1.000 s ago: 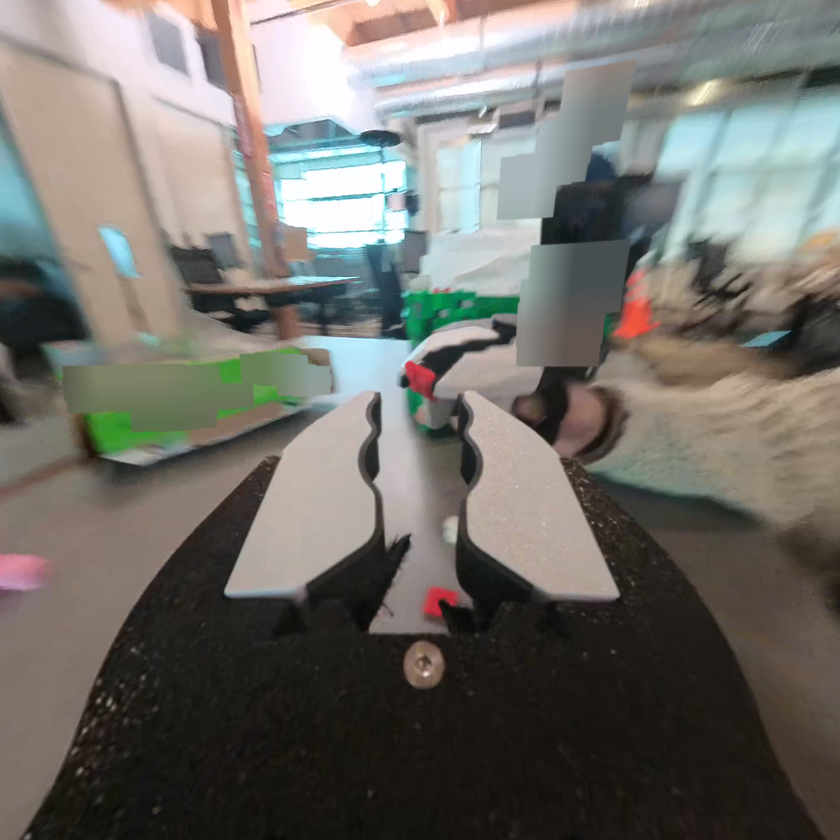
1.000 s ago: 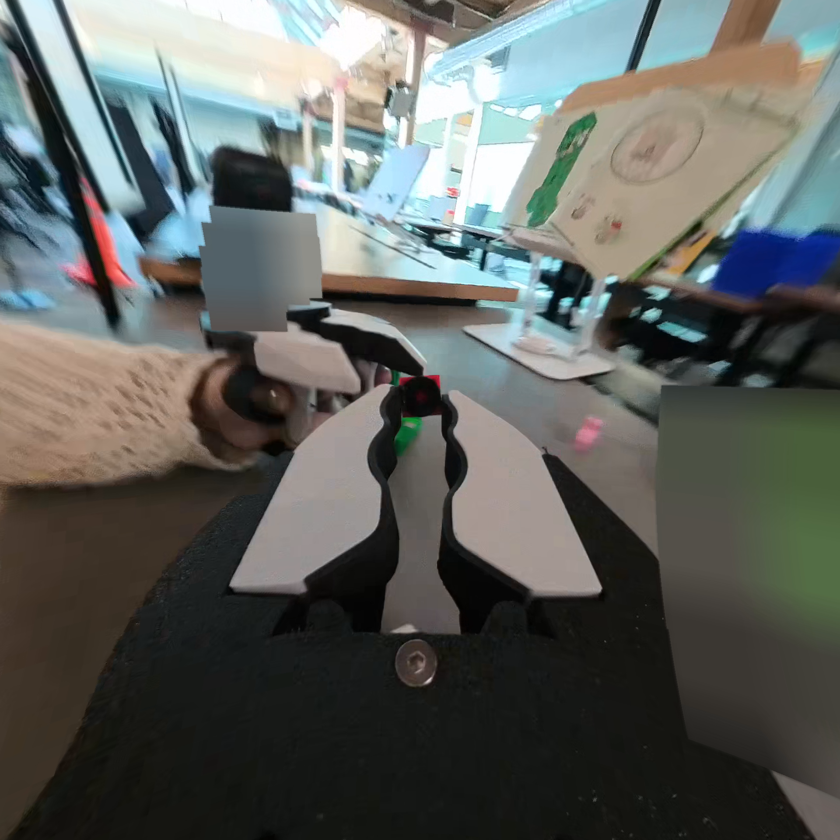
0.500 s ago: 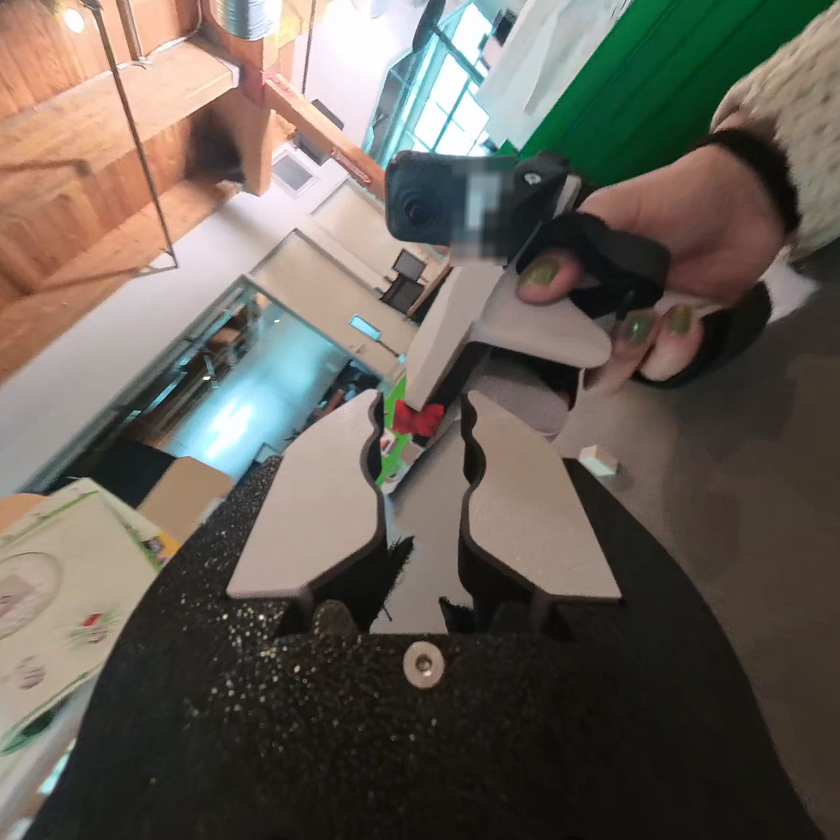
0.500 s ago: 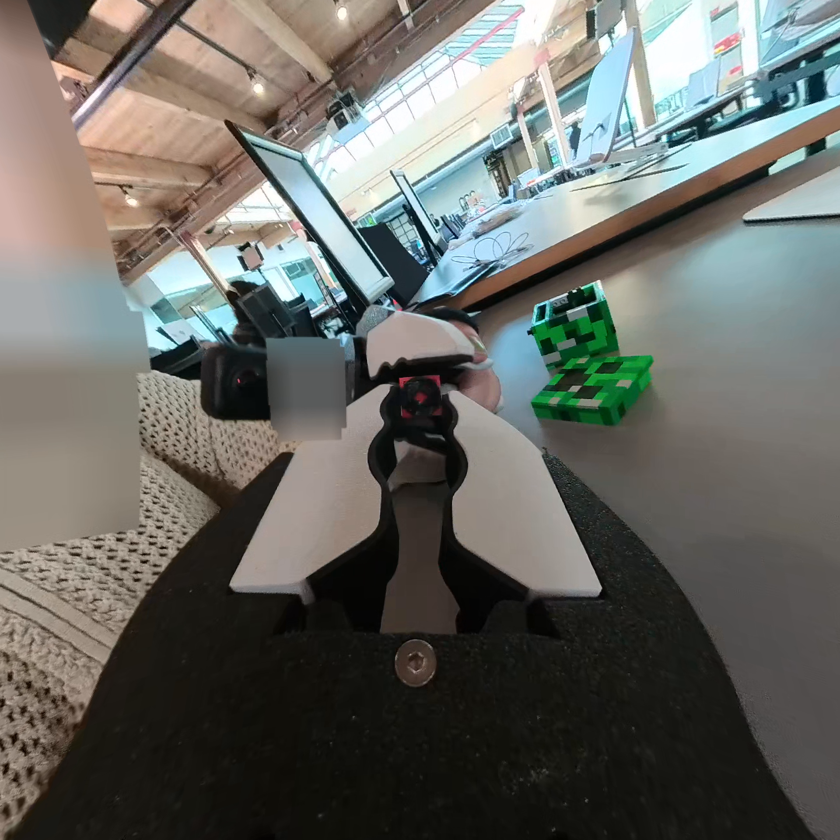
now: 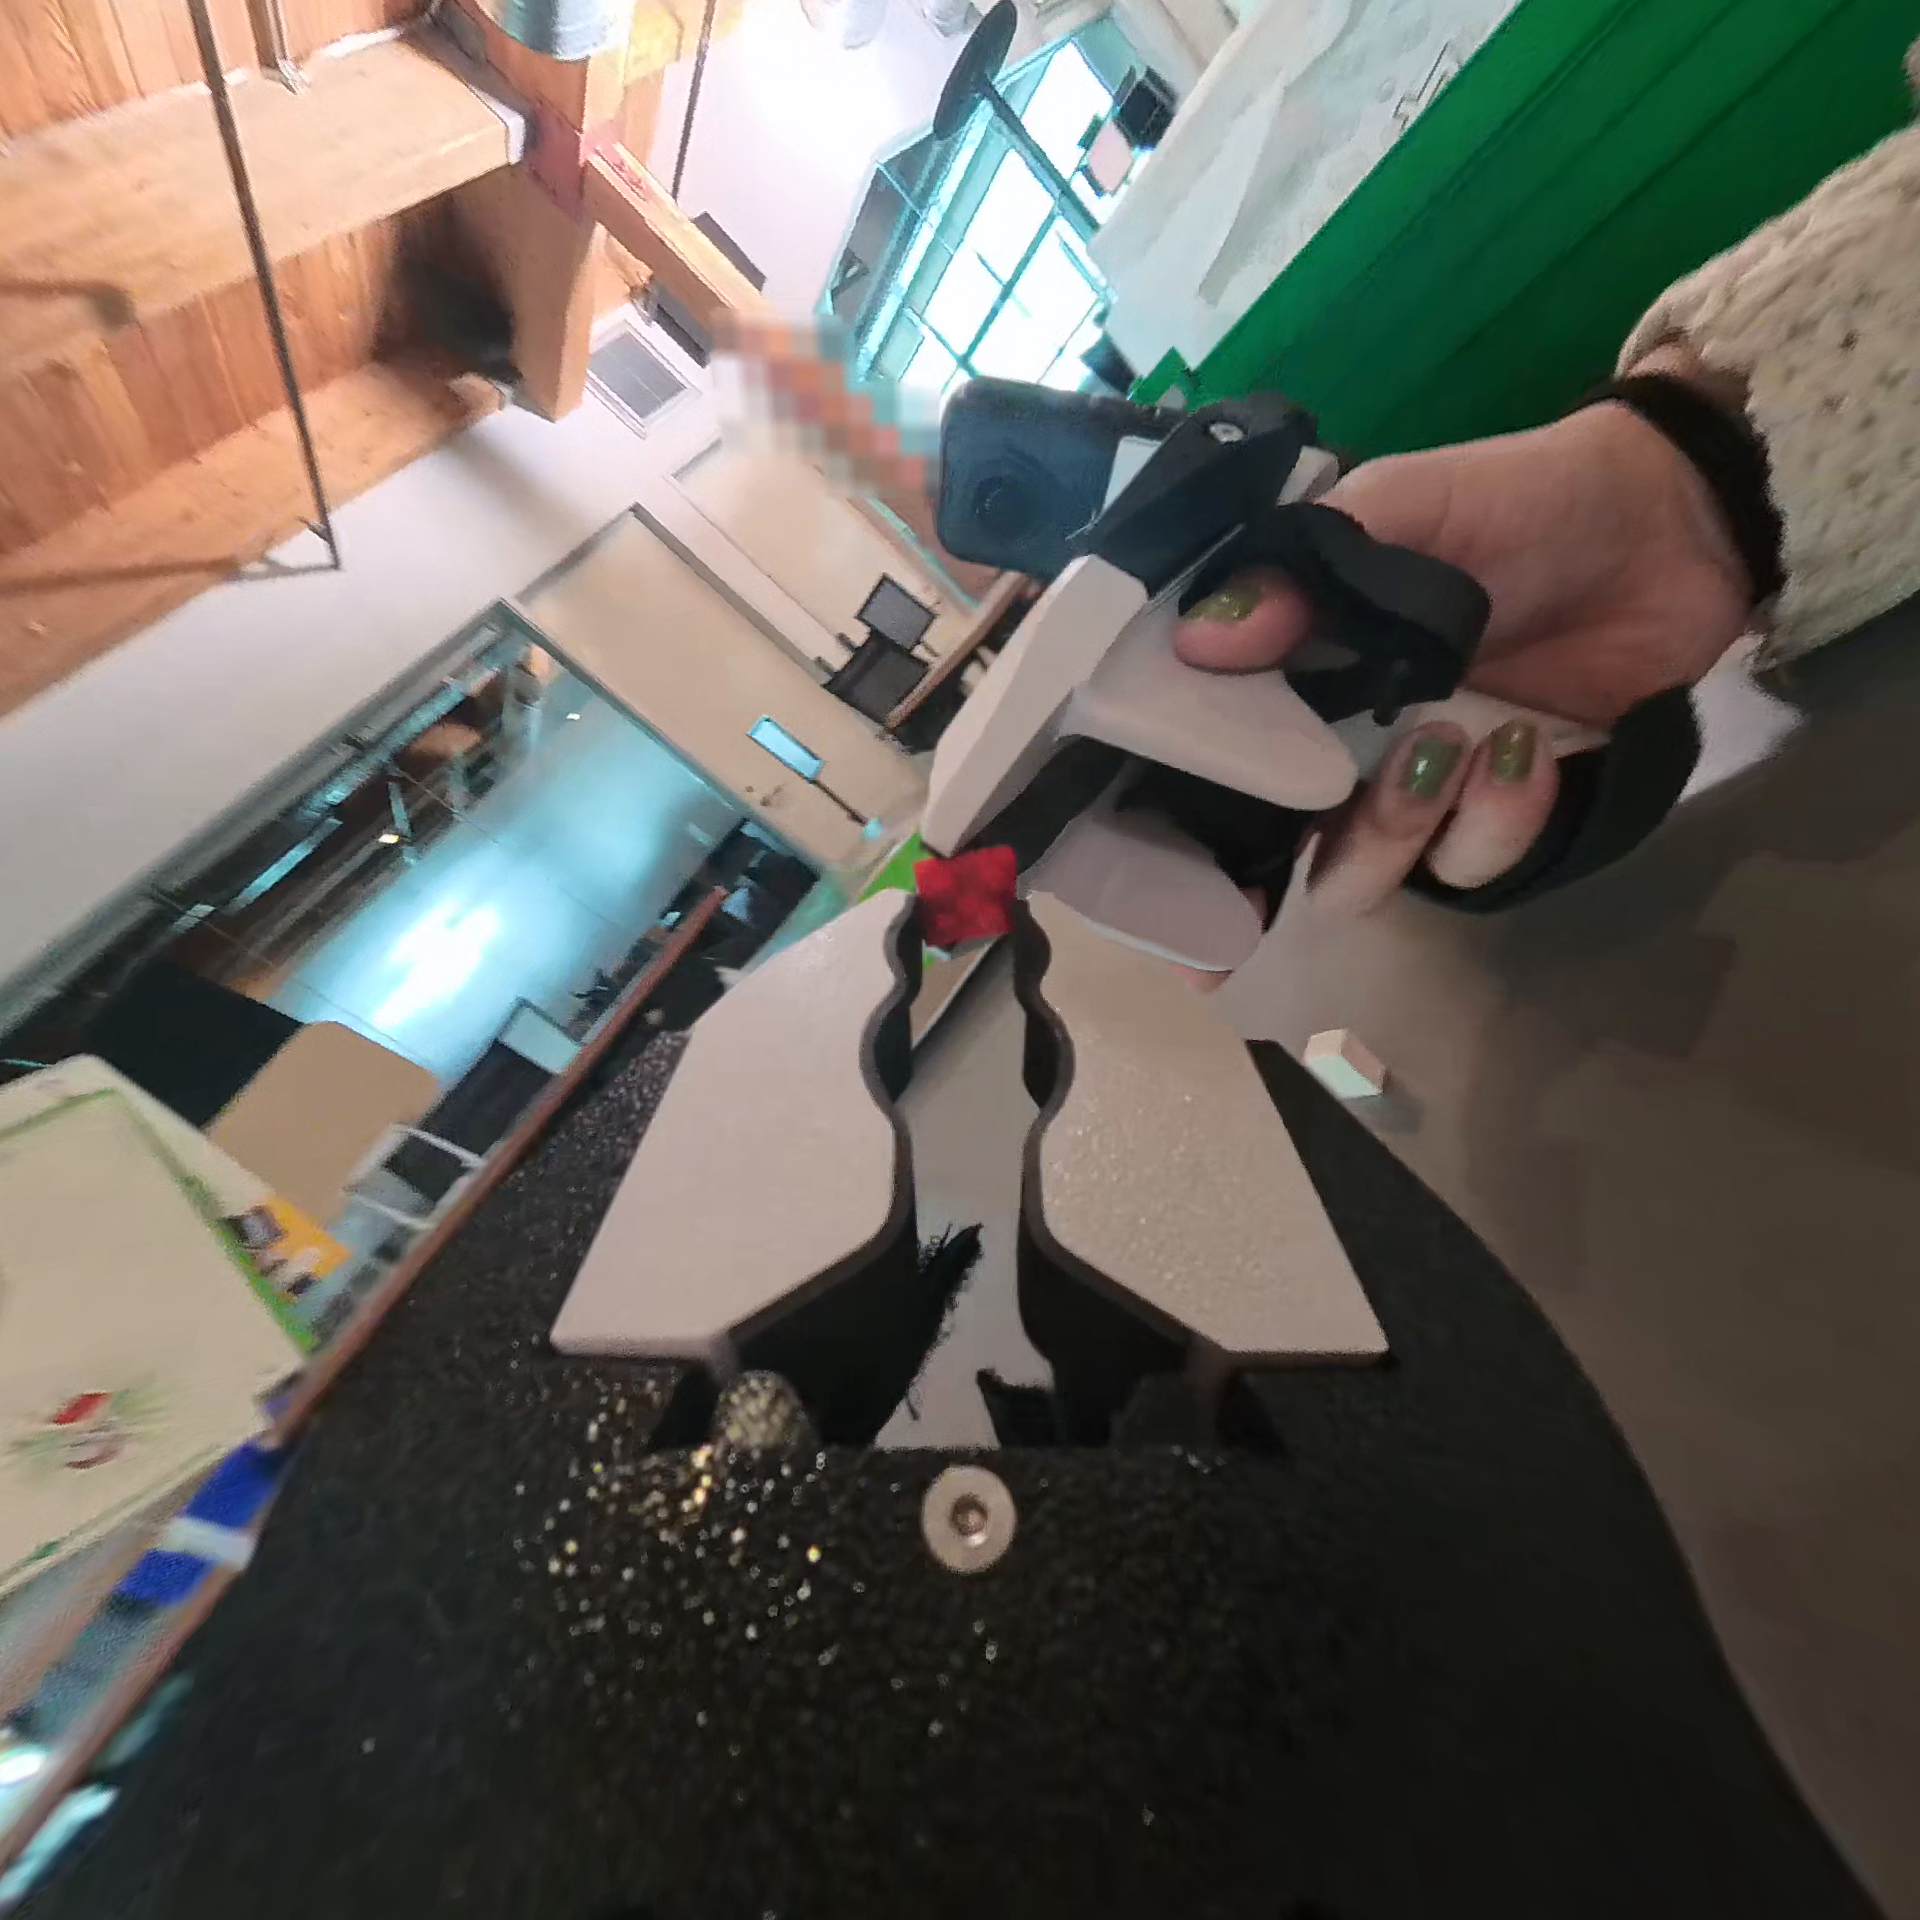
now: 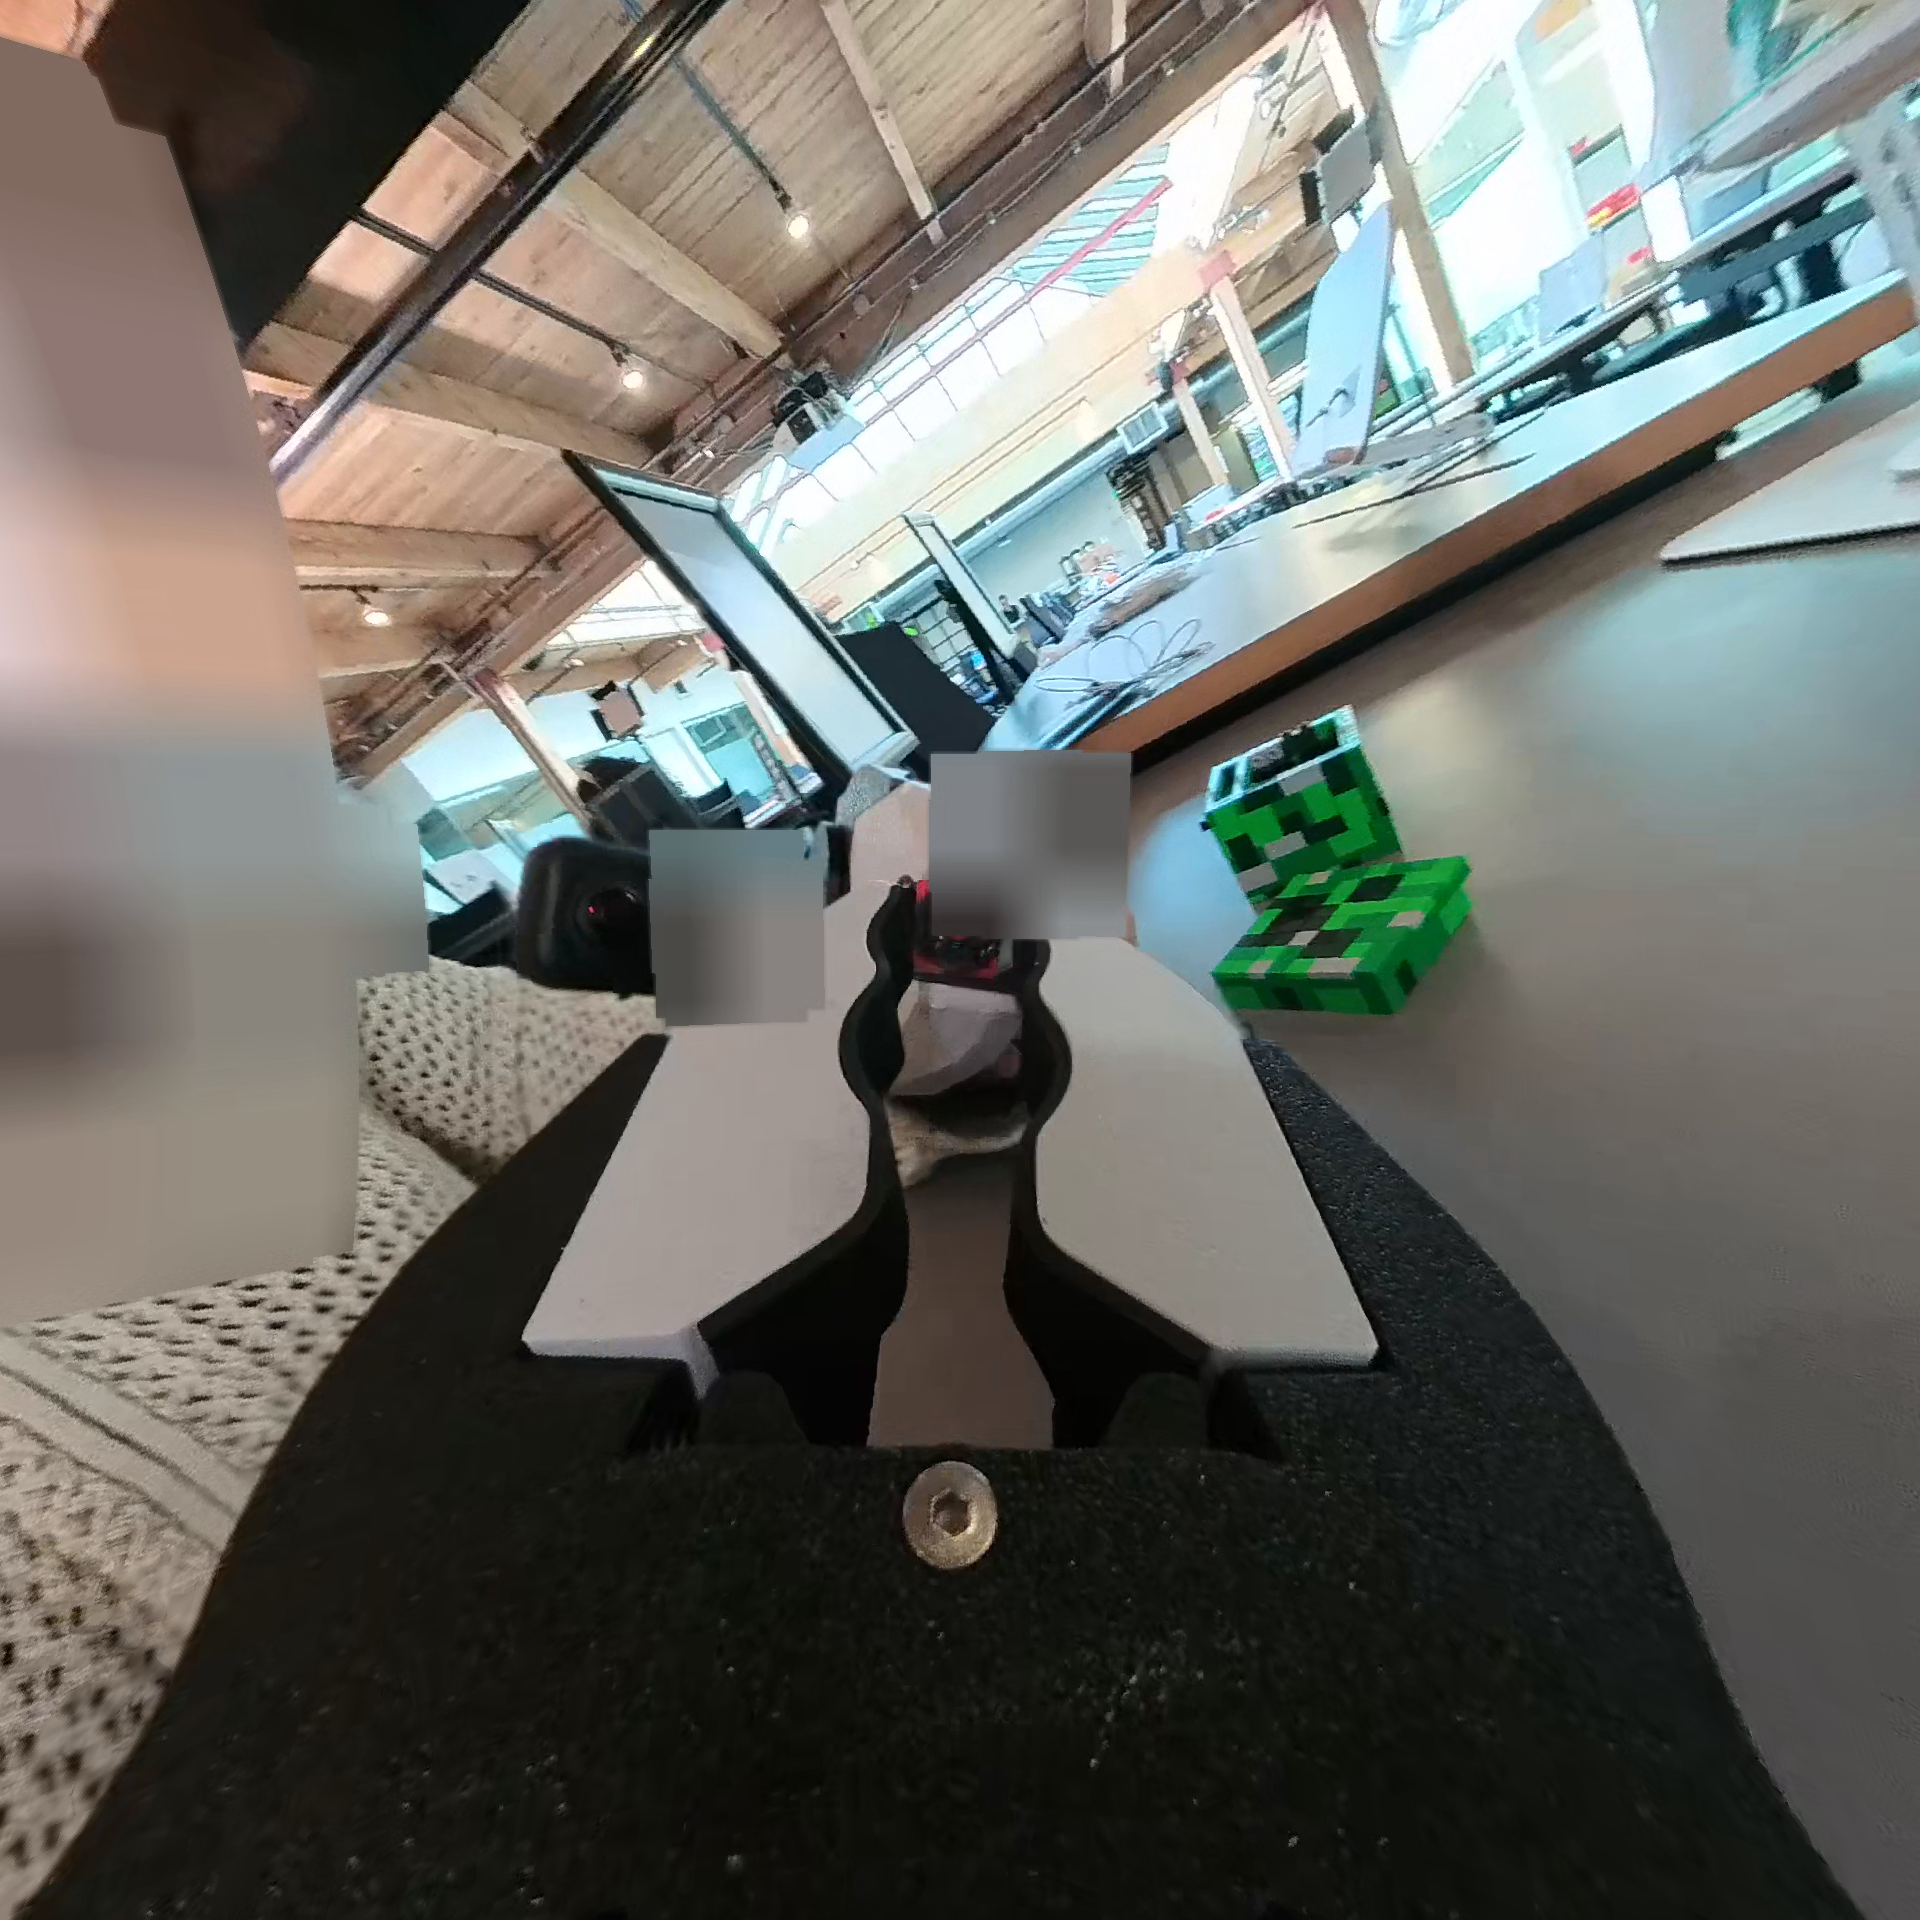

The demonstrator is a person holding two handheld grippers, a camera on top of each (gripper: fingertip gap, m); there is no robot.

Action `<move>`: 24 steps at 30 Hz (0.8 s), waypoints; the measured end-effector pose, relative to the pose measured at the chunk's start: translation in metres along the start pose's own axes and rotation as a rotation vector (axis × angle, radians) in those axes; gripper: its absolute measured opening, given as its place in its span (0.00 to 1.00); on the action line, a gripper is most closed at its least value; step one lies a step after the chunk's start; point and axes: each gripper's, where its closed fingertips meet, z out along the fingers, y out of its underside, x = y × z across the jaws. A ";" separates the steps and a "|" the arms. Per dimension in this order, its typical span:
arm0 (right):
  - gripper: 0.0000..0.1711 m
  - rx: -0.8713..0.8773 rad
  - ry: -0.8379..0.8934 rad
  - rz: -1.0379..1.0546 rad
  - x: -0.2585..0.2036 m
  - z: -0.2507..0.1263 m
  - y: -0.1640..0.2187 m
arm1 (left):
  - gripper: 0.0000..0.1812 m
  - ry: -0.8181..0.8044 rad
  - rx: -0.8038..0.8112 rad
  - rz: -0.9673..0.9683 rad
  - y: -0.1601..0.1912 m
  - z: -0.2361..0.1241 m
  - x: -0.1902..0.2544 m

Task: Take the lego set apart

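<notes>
— Jaws first: what do we see on the left gripper (image 5: 964,925)?

— We see its two grey fingers (image 5: 748,1153) drawn close, their tips at either side of a small red lego piece (image 5: 964,894) at the centre of the left wrist view. We read them as pinched on it.

— And the right gripper (image 5: 1023,847)?

— In that same view it comes in from the upper right, held by a hand (image 5: 1538,623) in a cream knit sleeve (image 5: 1808,364). Its tips meet the red piece from the other side. Through the right wrist view we see its own fingertips (image 6: 956,951) nearly together around a bit of red and black, though a mosaic patch covers part of it. We take the right jaws as clamped on the piece too.

— So both hold one piece?

— Yes, the red piece sits between the two grippers, lifted above the grey worktop (image 5: 1662,1143).

— Where is the rest of the lego set?

— At the right of the right wrist view we find a green blocky cube (image 6: 1304,821) standing on the worktop (image 6: 1610,1039), and a flat green slab (image 6: 1351,935) lying just in front of it, touching or nearly so. Both are well apart from the grippers.

— Anything else down there?

— One small white brick (image 5: 1345,1062) lies alone on the worktop at the right of the left wrist view, below the hand.
</notes>
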 end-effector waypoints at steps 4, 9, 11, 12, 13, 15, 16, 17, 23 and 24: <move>0.14 0.044 0.091 -0.103 0.008 -0.007 -0.009 | 0.09 0.070 0.055 -0.210 -0.001 -0.002 -0.001; 0.13 0.005 0.163 -0.304 0.006 -0.013 -0.012 | 0.09 0.091 0.097 -0.382 0.001 -0.005 -0.011; 0.12 -0.021 0.153 -0.373 0.000 -0.012 -0.009 | 0.09 0.131 0.113 -0.431 0.001 -0.006 -0.009; 0.12 -0.031 0.146 -0.402 -0.002 -0.011 -0.008 | 0.09 0.149 0.121 -0.445 0.000 -0.006 -0.008; 0.11 -0.040 0.132 -0.423 -0.006 -0.010 -0.006 | 0.09 0.173 0.132 -0.459 -0.001 -0.007 -0.006; 0.09 -0.061 0.115 -0.458 -0.010 -0.008 -0.002 | 0.09 0.253 0.152 -0.508 -0.005 -0.008 0.002; 0.09 -0.077 0.111 -0.485 -0.011 -0.008 0.000 | 0.09 0.284 0.163 -0.532 -0.007 -0.009 0.005; 0.06 -0.097 0.112 -0.515 -0.012 -0.008 0.003 | 0.09 0.316 0.170 -0.555 -0.009 -0.009 0.008; 0.02 -0.189 0.119 -0.652 -0.014 -0.006 0.017 | 0.08 0.397 0.170 -0.618 -0.009 -0.011 0.015; 0.02 -0.190 0.116 -0.653 -0.015 -0.006 0.017 | 0.08 0.399 0.169 -0.621 -0.009 -0.011 0.015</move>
